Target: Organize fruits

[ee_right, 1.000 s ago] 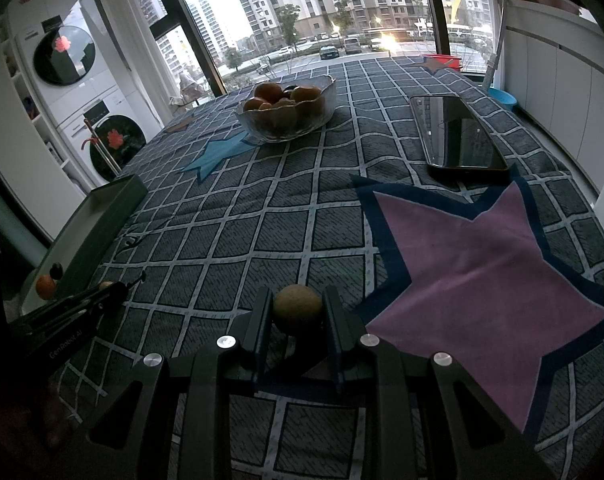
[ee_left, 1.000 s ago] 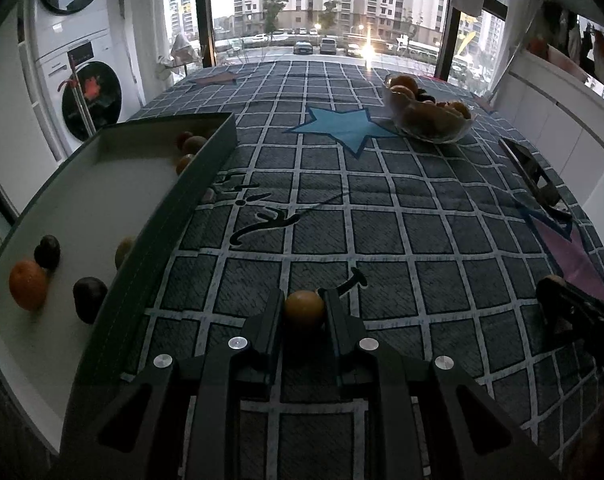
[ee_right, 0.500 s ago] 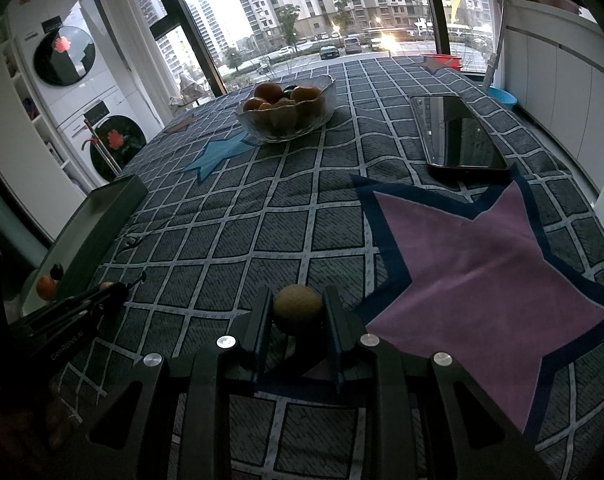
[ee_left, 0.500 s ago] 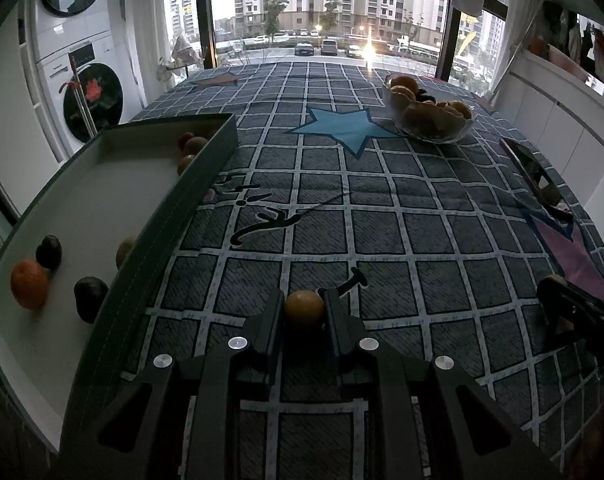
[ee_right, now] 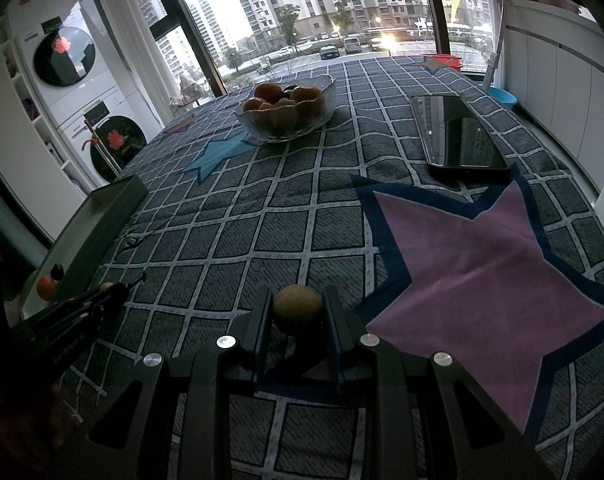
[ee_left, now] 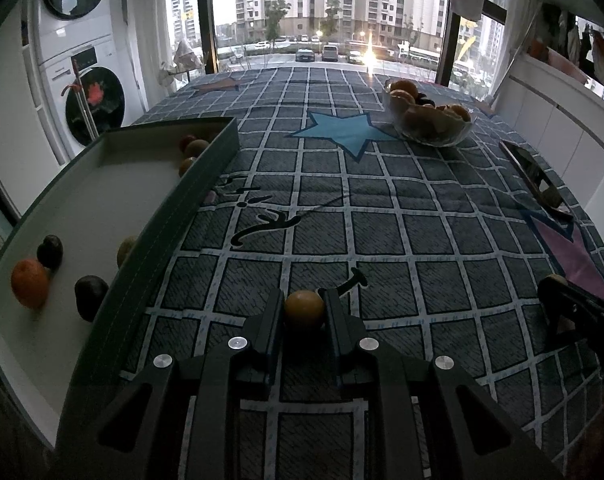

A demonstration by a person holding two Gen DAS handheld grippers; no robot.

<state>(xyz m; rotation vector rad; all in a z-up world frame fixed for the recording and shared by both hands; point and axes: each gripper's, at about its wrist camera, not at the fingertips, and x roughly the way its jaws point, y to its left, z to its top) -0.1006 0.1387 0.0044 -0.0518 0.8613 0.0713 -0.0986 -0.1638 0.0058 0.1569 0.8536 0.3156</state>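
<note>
My left gripper (ee_left: 304,308) is shut on a small round orange-brown fruit (ee_left: 304,309), held above the checked cloth just right of the green box (ee_left: 174,216). Inside the box lie an orange (ee_left: 29,282), dark plums (ee_left: 90,291) and several small fruits near its far corner (ee_left: 190,148). My right gripper (ee_right: 297,307) is shut on a brownish-green round fruit (ee_right: 297,306) near the purple star patch (ee_right: 485,268). A glass bowl (ee_right: 286,116) with oranges and other fruit stands at the far side of the table; in the left wrist view the bowl (ee_left: 431,120) sits at the far right.
A black phone (ee_right: 457,136) lies on the cloth at the far right. The left gripper (ee_right: 82,312) shows at the left edge of the right wrist view, the right gripper (ee_left: 573,308) at the right edge of the left wrist view. Washing machines (ee_left: 86,92) stand beyond the table's left side.
</note>
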